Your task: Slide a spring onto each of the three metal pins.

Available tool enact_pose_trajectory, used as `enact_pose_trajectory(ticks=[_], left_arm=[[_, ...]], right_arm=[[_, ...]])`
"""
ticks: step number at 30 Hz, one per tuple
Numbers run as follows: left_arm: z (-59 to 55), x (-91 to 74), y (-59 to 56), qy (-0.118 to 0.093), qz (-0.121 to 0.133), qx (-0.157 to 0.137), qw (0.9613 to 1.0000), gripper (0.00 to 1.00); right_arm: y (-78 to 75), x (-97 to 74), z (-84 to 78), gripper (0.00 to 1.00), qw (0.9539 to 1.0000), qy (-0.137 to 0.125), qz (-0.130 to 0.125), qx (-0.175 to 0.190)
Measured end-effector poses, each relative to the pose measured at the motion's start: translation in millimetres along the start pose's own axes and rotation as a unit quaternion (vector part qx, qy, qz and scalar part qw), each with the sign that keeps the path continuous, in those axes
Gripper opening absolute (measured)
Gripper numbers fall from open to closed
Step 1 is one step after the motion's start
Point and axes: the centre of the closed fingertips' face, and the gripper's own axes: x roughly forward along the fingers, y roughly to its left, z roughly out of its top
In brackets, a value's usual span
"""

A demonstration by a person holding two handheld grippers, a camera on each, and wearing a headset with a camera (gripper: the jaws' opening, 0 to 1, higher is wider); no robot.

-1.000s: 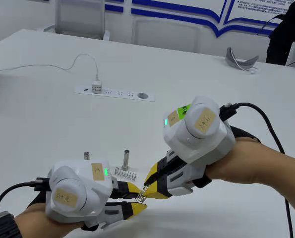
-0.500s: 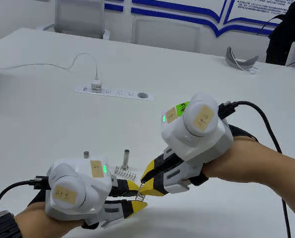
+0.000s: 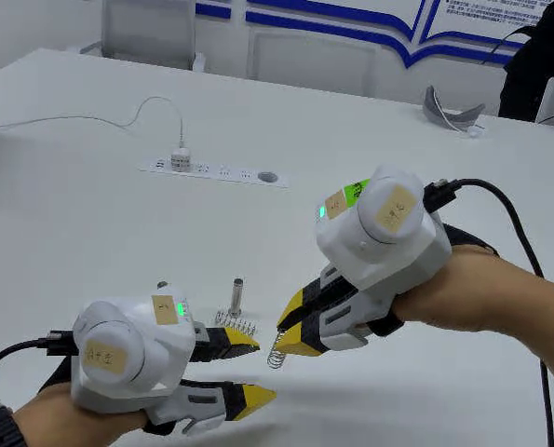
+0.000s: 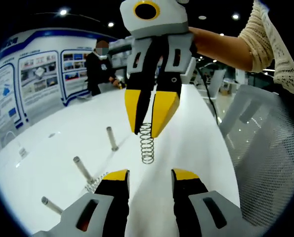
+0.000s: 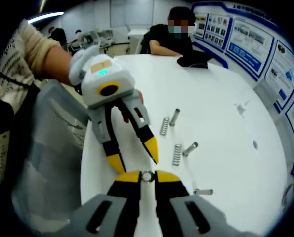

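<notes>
The right gripper (image 3: 292,337) hangs over the white bench (image 3: 90,233), in the half nearer the person's edge. Its yellow-tipped jaws are pinched onto the top coils of a spring (image 3: 277,355), which dangles straight down from them. Whether its lower end touches the surface cannot be told. The left gripper (image 3: 256,371) faces it from the left side with its jaws spread wide and nothing between them, the tips just short of the hanging spring. In the left gripper view the spring lines up with that gap. Three bare metal pins stand in a row on the far side of the grippers: the first pin (image 5: 175,117), the second pin (image 5: 189,148) and the third pin (image 5: 202,191). A loose spring (image 5: 164,126) lies on the bench just beside the first pin, and the other loose spring (image 5: 177,154) lies just beside the second. Farther toward the far edge lies a power strip (image 3: 216,173) carrying a white plug (image 3: 181,161), whose cable (image 3: 72,121) trails off toward the left edge.
</notes>
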Motion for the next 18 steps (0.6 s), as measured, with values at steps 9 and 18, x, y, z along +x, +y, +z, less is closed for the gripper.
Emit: enact_pose_trajectory(ticks=[9,18], left_arm=[[-7.8,-17.1,12.6,-0.006,0.028,-0.037,0.9989,0.43],[-12.4,-34.4,22.8,-0.012,0.060,-0.059,0.9964,0.51]], right_arm=[[-14.8,-12.1,-7.0,0.12,0.9998,0.001,-0.015,0.012],[-26.9,-22.5,-9.5,0.12,0.9994,0.001,-0.028,0.019]])
